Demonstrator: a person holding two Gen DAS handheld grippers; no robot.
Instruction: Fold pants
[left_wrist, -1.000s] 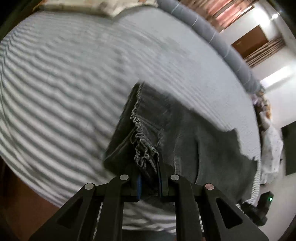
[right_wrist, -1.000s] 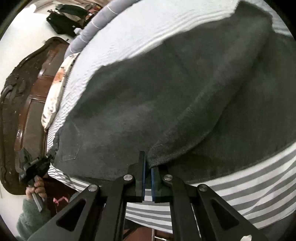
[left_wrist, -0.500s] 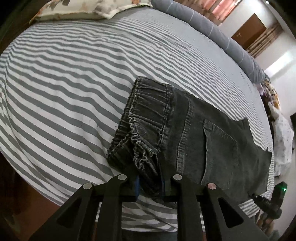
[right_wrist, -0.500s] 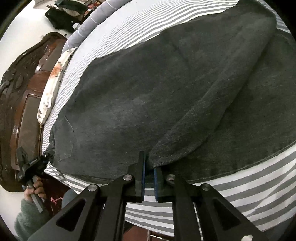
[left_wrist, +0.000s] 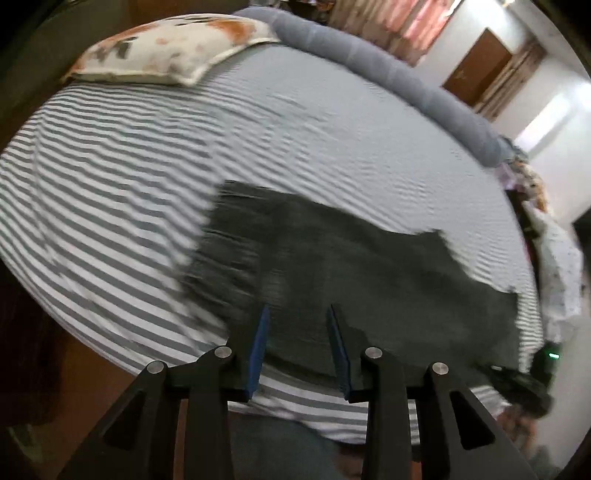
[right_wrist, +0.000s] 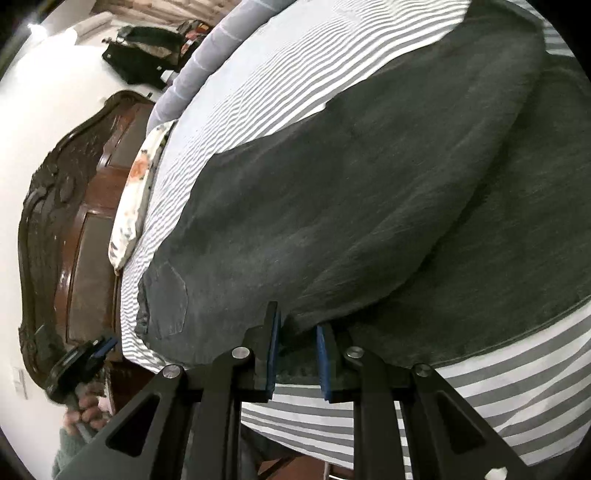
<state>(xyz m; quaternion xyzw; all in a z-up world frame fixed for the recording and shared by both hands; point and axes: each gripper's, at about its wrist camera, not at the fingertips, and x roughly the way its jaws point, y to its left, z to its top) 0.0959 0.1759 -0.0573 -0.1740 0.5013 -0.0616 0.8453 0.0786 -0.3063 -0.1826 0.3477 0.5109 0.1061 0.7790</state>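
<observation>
Dark grey denim pants (left_wrist: 332, 266) lie flat on the grey-and-white striped bed (left_wrist: 110, 177), waistband end to the left in the left wrist view; that view is blurred. My left gripper (left_wrist: 298, 314) is open and empty, just above the pants' near edge. In the right wrist view the pants (right_wrist: 351, 184) lie folded lengthwise, with one leg doubled over the other. My right gripper (right_wrist: 298, 321) is open, its fingers either side of the folded edge near the bed's front. The left gripper (right_wrist: 79, 360) shows at the far left of that view, by the waistband.
A floral pillow (left_wrist: 173, 48) and a long grey bolster (left_wrist: 388, 74) lie at the far side of the bed. A dark carved wooden headboard (right_wrist: 55, 229) stands by the pillow (right_wrist: 136, 192). Bags and clutter (right_wrist: 144, 55) sit beyond the bed.
Both grippers have opened and let go of the pants. The waistband now lies flat. The left gripper has pulled back and up, and its view is blurred by motion.
</observation>
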